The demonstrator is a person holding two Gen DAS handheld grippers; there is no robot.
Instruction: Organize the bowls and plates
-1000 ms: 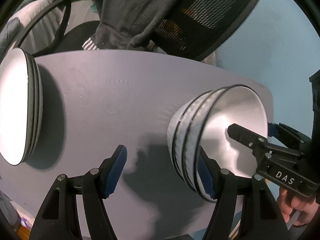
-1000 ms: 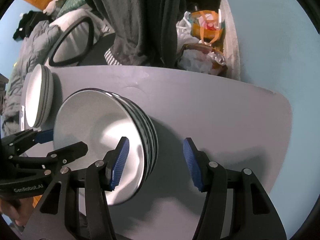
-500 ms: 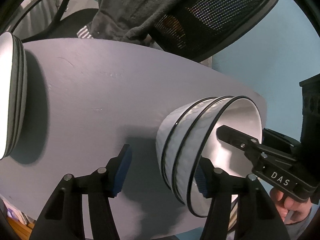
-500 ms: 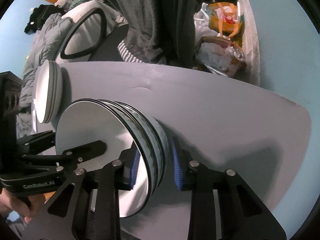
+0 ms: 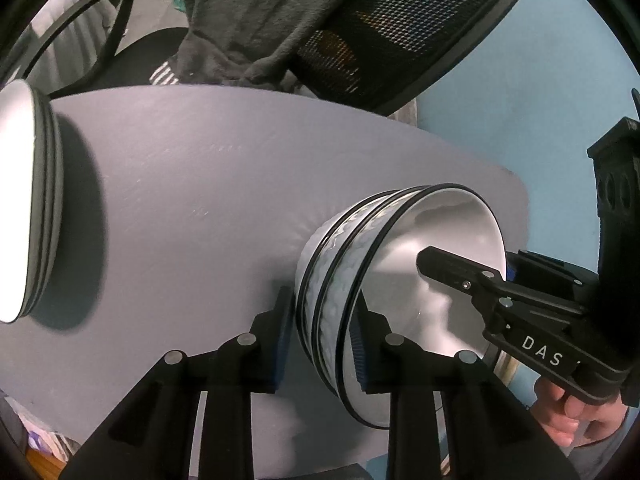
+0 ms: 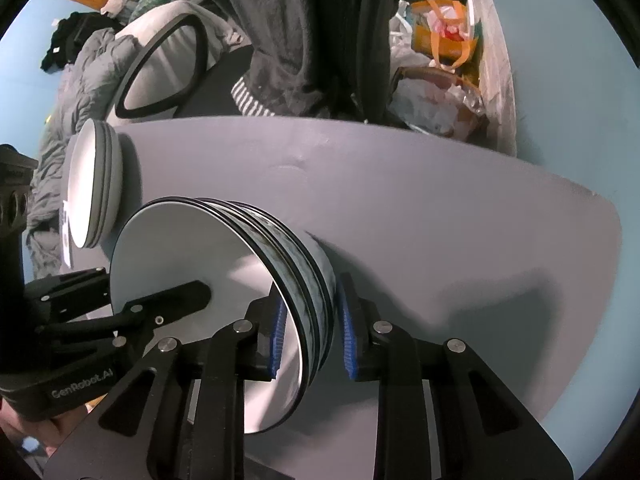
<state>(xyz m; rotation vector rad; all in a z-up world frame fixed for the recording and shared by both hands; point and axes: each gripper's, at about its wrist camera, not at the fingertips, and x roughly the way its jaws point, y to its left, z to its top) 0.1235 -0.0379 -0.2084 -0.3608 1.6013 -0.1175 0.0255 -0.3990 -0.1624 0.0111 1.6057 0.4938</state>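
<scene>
While both pairs are closing on its rim from opposite sides, the stack of bowls [image 5: 348,280] sits upright on the surface [image 5: 192,200], mouths up, pinched by the left tongs [image 5: 320,344] and right tongs [image 6: 312,336]. Beyond the left tongs' far side lies the stack of plates [image 5: 32,220], flat.

Three nested bowls [image 5: 344,280], three stacked plates [image 5: 28,224], two grippers.

Setting: lived-in home room, likely a bedroom | Evidence: grey round table [image 6: 420,208] under blue walls; mesh office chair [image 5: 400,28] draped with dark clothing [image 6: 304,32]; rumpled grey bedding [image 6: 84,76]; orange bag [image 6: 444,36] and crumpled plastic bags [image 6: 436,100] on the floor; stacked plates [image 6: 94,188] on the table
</scene>
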